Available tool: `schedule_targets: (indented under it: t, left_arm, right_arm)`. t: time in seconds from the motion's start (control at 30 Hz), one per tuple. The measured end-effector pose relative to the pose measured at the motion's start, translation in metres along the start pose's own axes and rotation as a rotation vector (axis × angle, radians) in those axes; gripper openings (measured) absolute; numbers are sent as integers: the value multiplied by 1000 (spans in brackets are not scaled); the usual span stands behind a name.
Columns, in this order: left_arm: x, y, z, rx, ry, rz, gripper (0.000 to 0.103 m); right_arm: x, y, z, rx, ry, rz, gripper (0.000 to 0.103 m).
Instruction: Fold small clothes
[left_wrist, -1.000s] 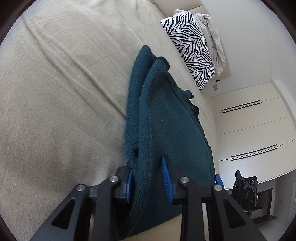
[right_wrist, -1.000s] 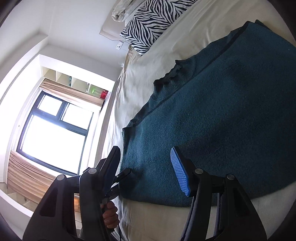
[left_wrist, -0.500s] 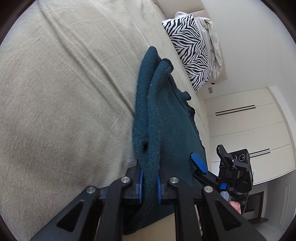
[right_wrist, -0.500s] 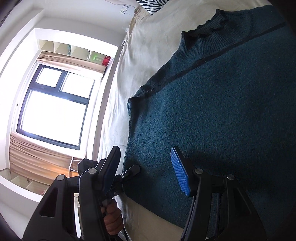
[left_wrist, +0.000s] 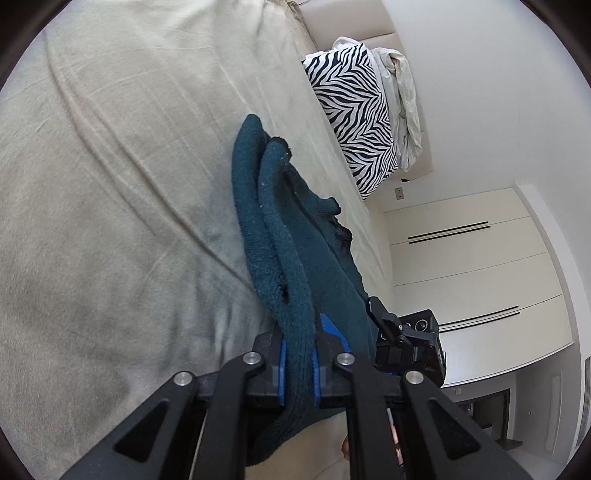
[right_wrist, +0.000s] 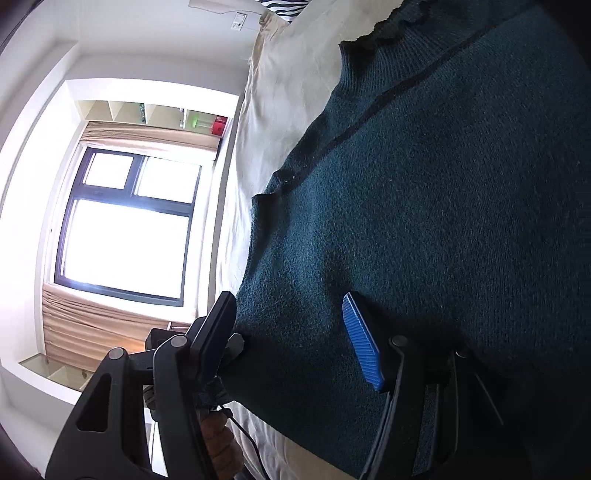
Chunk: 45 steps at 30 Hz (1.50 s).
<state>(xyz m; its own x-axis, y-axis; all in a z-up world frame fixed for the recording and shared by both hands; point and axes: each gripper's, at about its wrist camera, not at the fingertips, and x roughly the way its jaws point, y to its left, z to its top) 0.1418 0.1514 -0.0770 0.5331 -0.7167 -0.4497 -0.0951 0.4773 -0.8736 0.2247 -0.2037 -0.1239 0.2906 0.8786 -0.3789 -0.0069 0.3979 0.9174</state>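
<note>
On the beige bed (left_wrist: 110, 184), a dark teal knit sweater (right_wrist: 443, 203) lies spread flat, collar toward the zebra-print pillow (left_wrist: 354, 122) at the head. The left tool (left_wrist: 298, 365) has just closed its jaws, and its blue pads now clamp a doubled roll of the sweater's edge, evidently the near hem corner on that side; gripping both layers together probably lets the hem be carried as one piece. The right tool (right_wrist: 291, 339) stands with its jaws apart, straddling the opposite edge of the sweater: the blue pad rests over the knit, the dark finger lies just off the fabric beside the bedsheet. This placement suggests a matching grip is being prepared, so that both corners can be raised evenly for the fold. No pinch is made there yet.
</note>
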Motion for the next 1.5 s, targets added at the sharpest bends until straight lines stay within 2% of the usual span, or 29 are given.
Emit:
schedule_targets:
  t: [0.13,0.27,0.33,0.43,0.5,0.53,0.63,0.67,0.7,0.83,0.9,1.03,1.07,1.23,1.4,1.5]
  left_arm:
    - [22,-63,-5,129,29,-9,11]
    - [75,-124,-33,272,101,-22,11]
    - [110,-143,-54,327,153,-20,11]
    - [165,-150,-82,397,222,-2,12]
    - [190,-142,-95,373,288,7,22]
    - [194,-140,-100,378,303,-7,32]
    - [182,-143,-113,429,302,-71,52]
    - [174,-145,-114,440,296,-91,58]
    - [166,-145,-114,445,285,-110,59]
    - [137,-130,-104,408,226,-122,59]
    - [126,-117,-99,378,200,-107,60]
    - [114,-96,-101,325,186,-84,59]
    - [114,-95,-102,320,187,-81,59]
    - [112,-94,-103,329,183,-63,60]
    - [111,-97,-99,366,172,-26,61]
    - [111,-97,-102,393,168,13,66]
  right_arm:
    - [-47,-10,15,40,-58,94,61]
    - [-102,-35,35,106,-130,144,70]
    - [-122,-53,42,152,-155,155,75]
    - [-145,-83,49,228,-172,229,75]
    - [-153,-89,50,251,-171,268,75]
    - [-155,-91,51,246,-167,264,75]
    - [-154,-92,54,229,-151,244,75]
    - [-153,-91,56,224,-148,233,75]
    - [-151,-88,57,213,-147,220,75]
    - [-140,-76,63,156,-135,114,73]
    - [-137,-67,66,116,-136,39,68]
    - [-128,-63,73,77,-123,-152,23]
    - [-124,-64,73,68,-121,-192,18]
    - [-127,-49,81,-27,-139,-316,15]
    - [-152,-43,89,-61,-168,-383,15]
    - [-173,-48,91,-58,-193,-422,15]
